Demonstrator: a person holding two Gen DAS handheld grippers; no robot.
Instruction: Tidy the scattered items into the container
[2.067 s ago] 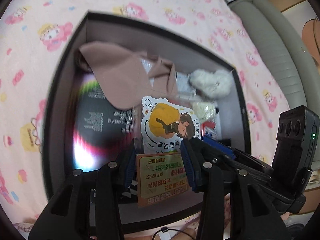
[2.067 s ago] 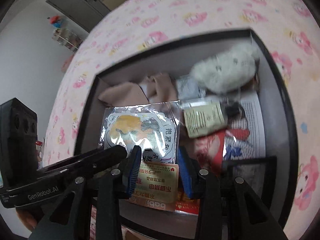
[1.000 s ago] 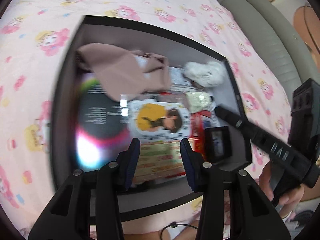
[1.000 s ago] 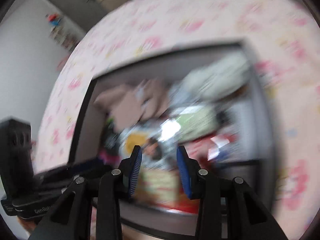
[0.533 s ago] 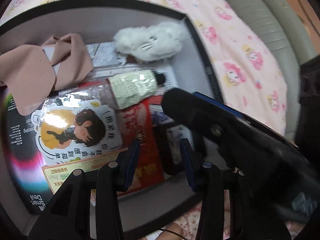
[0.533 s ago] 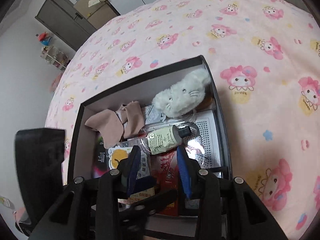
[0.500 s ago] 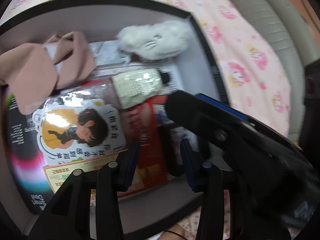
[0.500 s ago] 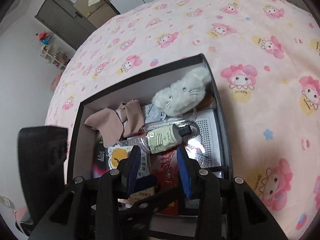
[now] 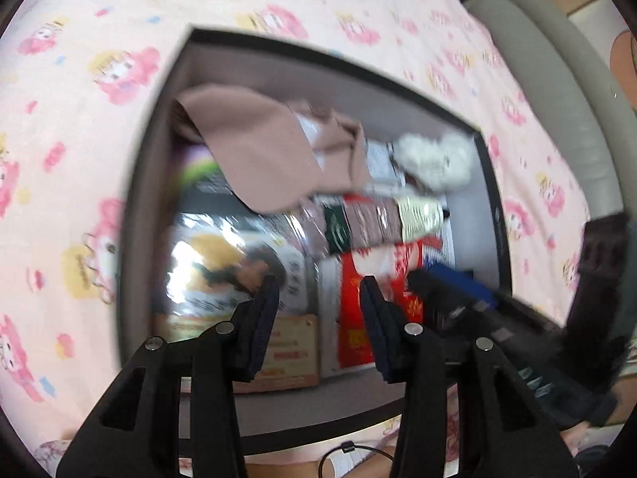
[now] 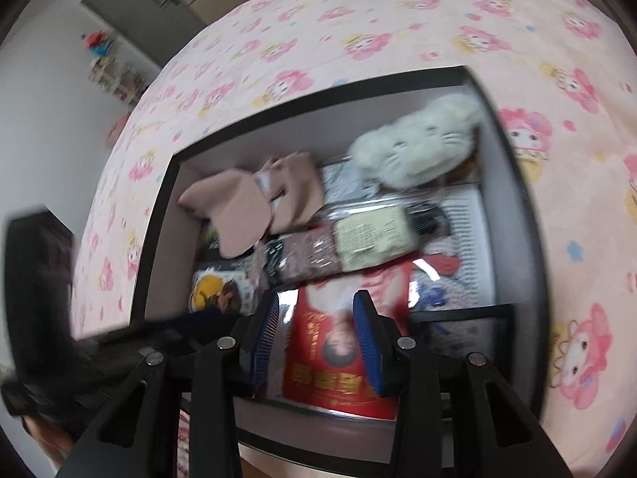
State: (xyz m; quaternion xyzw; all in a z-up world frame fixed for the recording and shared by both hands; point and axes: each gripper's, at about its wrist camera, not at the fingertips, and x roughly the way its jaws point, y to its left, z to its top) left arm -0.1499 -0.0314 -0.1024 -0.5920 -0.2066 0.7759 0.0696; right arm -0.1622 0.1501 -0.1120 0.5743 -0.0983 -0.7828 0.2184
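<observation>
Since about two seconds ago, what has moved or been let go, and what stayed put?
The left gripper had the orange card between its fingers; that card now lies in the box, and the gripper is open and empty. The right gripper, also open and empty, now hangs over the red packet. The beige cloth, white plush and bottle stayed where they were.

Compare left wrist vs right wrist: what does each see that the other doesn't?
Left wrist only: a grey padded bed edge on the far right, a black cable at the bottom, and the other gripper reaching into the box from the right.

Right wrist only: a grey cabinet and a small shelf against the white wall.

Both: the black box on the pink cartoon bedsheet, holding the beige cloth, white plush cat, red packet and cartoon-figure card. Left gripper and right gripper are both open and empty.
</observation>
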